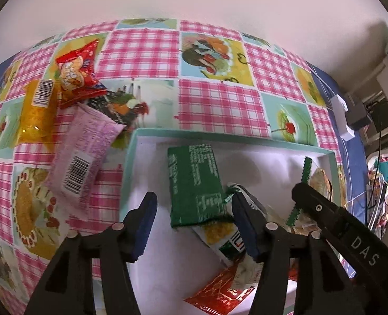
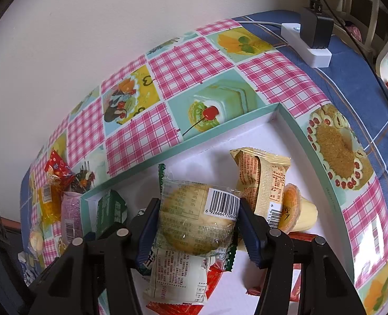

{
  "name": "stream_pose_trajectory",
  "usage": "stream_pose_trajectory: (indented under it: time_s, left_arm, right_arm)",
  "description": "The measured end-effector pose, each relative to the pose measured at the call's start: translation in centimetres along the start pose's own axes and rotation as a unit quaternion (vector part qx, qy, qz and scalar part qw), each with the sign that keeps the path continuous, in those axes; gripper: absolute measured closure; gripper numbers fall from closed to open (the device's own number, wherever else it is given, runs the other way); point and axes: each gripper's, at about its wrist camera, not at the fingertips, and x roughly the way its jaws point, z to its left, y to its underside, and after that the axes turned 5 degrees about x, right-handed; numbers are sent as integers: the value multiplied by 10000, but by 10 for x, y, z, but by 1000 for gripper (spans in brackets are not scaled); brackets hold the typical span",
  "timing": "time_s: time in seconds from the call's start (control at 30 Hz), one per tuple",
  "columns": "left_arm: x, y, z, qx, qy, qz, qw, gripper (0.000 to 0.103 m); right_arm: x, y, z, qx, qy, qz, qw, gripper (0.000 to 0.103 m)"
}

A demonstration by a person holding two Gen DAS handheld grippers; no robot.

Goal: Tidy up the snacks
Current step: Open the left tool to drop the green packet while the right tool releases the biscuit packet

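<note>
Seemingly clamped, cookie packet (image 2: 196,223) between right gripper (image 2: 198,232) fingers (image 2: 250,233)

Left gripper (image 1: 194,225) and right gripper (image 2: 196,232): black angular finger arms, silver round screws, dark blue pads (image 1: 148,225); white "DAS" lettering on one arm.

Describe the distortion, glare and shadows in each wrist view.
Left wrist view: fisheye bends the teal-rimmed white box into curves; soft shadows darken its floor beside the green foil snack packet. Right wrist view: glare streaks the glossy checked tablecloth, dark vignette fills the corners.
</note>
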Motion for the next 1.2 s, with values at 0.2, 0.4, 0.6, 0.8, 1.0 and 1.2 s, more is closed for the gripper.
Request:
stream_pose_trajectory:
  time_s: [0.2, 0.4, 0.6, 0.8, 1.0, 1.2]
  left_arm:
    - [-5, 1, 3, -89, -139, 7, 9999, 41]
    - [-19, 1, 10, -230, -409, -92, 9989, 37]
    - [-31, 3, 20, -362, -1019, -246, 9938, 26]
    - [-33, 9, 38, -679, -1274, -242, 9892, 18]
    - [-32, 13, 50, -873, -1452, -281, 9851, 11]
    - [-33, 16, 59, -1007, -1579, -369, 9816, 7]
  right_arm:
    - [-4, 0, 1, -23, 17, -36, 10000, 42]
    - [-10, -1, 3, -52, 21, -99, 9999, 42]
    - [-6, 1, 6, -123, -30, -29, 9999, 40]
    - [-3, 1, 11, -239, -34, -14, 9997, 36]
    - [-2, 2, 13, -297, 1, -64, 9995, 28]
    - [-4, 2, 14, -355, -62, -134, 9993, 13]
